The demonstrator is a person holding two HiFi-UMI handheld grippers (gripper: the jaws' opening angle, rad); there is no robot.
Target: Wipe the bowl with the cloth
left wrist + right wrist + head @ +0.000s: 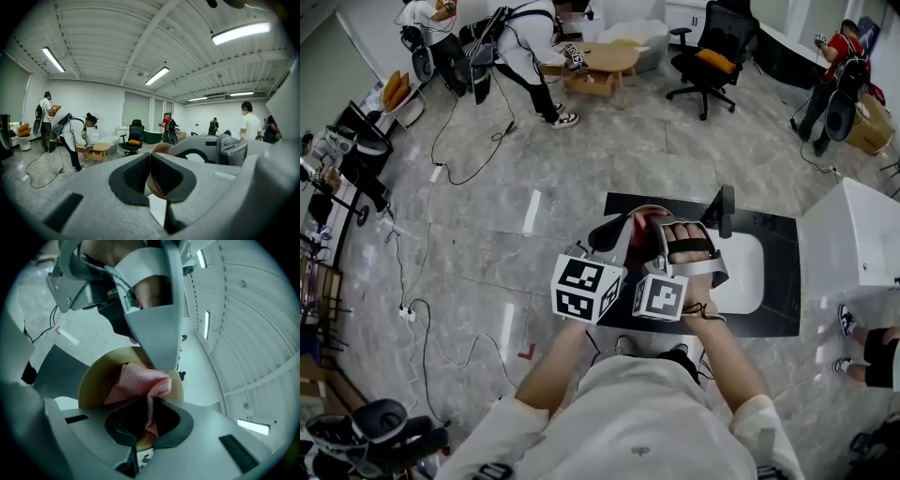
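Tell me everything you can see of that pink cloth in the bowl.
The cloth is pink, with a fine dotted, mesh-like weave, and it looks thin and soft. It is crumpled into loose folds rather than spread flat. One folded edge runs down between the jaws of the right tool, which are shut on it. The rest bunches up against the inside of the tan bowl, covering part of its inner wall. No stains or wet patches can be made out on it.
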